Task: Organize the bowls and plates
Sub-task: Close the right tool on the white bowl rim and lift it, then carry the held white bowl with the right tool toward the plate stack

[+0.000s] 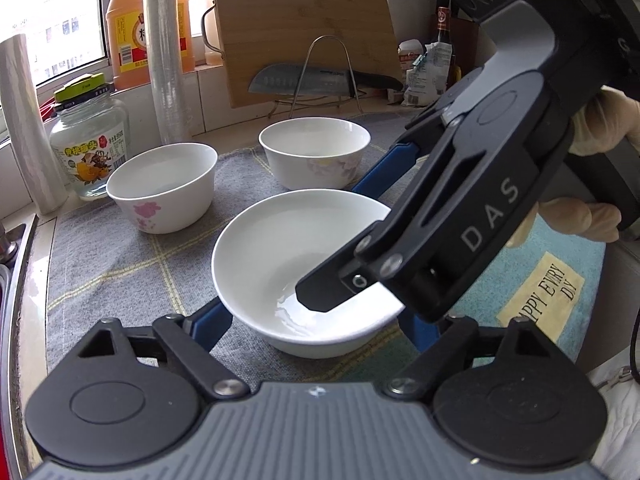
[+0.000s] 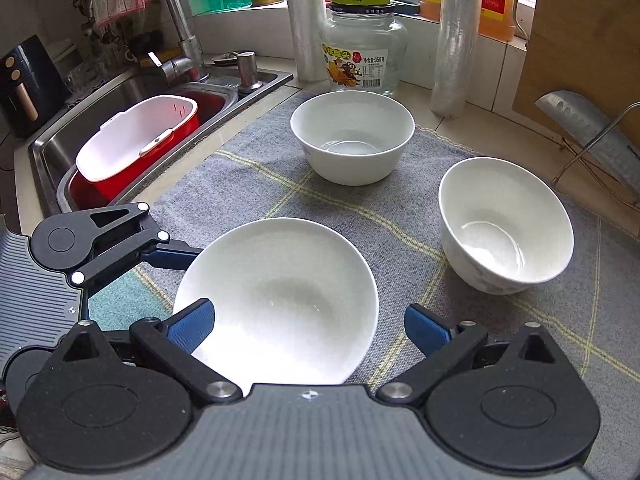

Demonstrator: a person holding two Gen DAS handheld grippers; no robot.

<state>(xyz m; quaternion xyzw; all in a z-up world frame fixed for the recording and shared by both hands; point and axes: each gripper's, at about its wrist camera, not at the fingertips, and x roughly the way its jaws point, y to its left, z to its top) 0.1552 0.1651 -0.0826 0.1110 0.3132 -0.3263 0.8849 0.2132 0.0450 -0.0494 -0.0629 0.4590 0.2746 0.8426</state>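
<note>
Looking like pickup time: the shallow white bowl (image 1: 288,280) sits on the grey cloth (image 1: 120,264) between the left gripper (image 1: 316,330)'s half-open fingers, nothing held, so next they'd squeeze the rim and lift.

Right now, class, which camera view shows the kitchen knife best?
The left wrist view: the kitchen knife lies whole, blade and dark handle, across the wire rack before the cutting board. The right wrist view catches only its dimpled blade at the right edge.
</note>
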